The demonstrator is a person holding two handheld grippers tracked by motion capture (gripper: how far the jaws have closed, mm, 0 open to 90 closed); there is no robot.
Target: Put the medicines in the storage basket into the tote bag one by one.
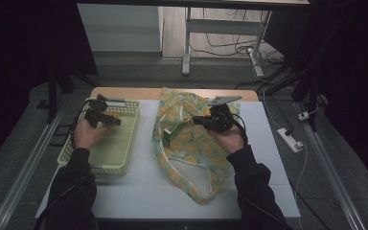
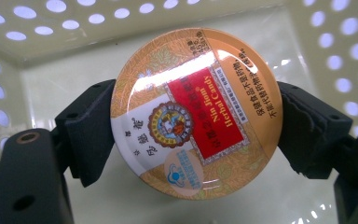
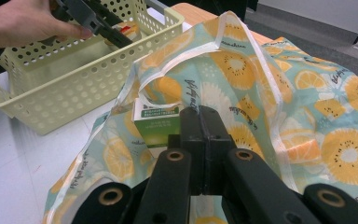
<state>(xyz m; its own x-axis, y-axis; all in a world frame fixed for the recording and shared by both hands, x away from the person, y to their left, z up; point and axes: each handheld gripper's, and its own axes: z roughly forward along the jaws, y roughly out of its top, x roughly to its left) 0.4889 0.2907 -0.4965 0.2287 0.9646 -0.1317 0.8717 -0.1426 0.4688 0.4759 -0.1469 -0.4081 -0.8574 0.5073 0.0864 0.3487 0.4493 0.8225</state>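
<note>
Currently, left gripper point(image 2: 193, 135) was clamped on a round candy tin point(image 2: 193, 112), held edge to edge between both jaws, above the floor of the yellow basket point(image 1: 124, 143). Right gripper point(image 3: 200, 126) had its jaws pressed together, over the fruit-print bag point(image 3: 307, 116), a green box point(image 3: 157, 123) just beyond its tips.

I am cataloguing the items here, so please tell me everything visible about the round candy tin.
The round candy tin is a flat, glossy disc, apparently metal. Its orange lid has leaf patterns, a red panel reading "Nin Jiom Herbal Candy", a white area with an emblem, and Chinese text. The lid looks closed. The left claw grips it by its rim, one black jaw on each side, lid facing the camera, inside the pale yellow perforated basket.
</note>
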